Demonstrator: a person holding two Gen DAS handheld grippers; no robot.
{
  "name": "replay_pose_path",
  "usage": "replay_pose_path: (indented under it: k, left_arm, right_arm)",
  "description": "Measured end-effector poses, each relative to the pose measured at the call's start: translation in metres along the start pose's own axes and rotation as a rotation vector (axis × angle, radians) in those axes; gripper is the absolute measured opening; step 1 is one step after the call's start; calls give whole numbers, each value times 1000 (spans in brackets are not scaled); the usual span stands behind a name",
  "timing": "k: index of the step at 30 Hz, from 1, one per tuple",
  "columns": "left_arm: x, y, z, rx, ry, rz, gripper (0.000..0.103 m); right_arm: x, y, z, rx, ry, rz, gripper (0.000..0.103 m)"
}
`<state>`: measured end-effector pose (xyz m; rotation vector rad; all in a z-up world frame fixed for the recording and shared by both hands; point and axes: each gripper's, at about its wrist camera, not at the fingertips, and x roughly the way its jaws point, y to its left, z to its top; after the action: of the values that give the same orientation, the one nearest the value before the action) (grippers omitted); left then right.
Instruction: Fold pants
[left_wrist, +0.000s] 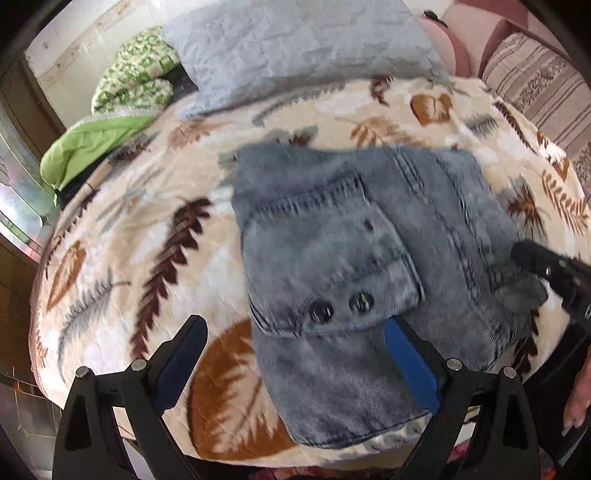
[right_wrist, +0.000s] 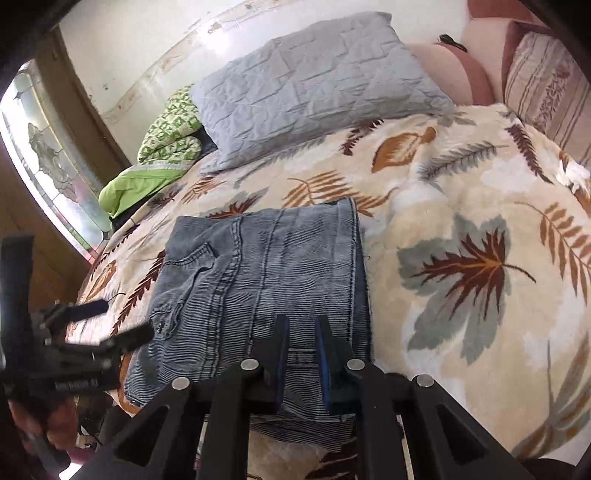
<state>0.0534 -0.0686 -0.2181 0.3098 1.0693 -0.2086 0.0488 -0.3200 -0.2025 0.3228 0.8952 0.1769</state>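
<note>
- Two views are given. In the left wrist view, the grey-blue pants are seen folded into a compact stack on the leaf-print blanket, filling the centre of the frame and reaching toward 5 o'clock.
- A pocket flap with two dark buttons is shown on top of the stack, just ahead of the fingers.
- The left gripper is seen spread wide, its fingers released; one blue pad is laid against the near edge of the pants, the other is set over bare blanket at 7 o'clock.
- The right gripper is seen at 3 o'clock, at the stack's right edge; blur hides its jaws there.
- A grey pillow is placed at 12 o'clock, a green quilt at 10 o'clock.
- In the right wrist view, the pants are seen left of centre on the blanket.
- The right gripper is held at 6 o'clock over the near edge; its jaws are narrowed, a slim gap is left, and no cloth is seen pinched between them.
- The left gripper is seen at 8 o'clock beside the stack's left edge.
</note>
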Motion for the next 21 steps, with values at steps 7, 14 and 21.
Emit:
replay_pose_path:
  k: [7, 14, 21]
  left_arm:
    - [21, 3, -5, -4, 28, -25, 103]
    - [19, -10, -10, 53, -33, 54, 103]
    - [18, -14, -10, 64, -34, 70, 103]
  right_arm:
    - [19, -3, -1, -15, 83, -40, 17]
    - [26, -8, -3, 13, 90, -18, 17]
    - [29, -9, -5, 4, 84, -10, 18]
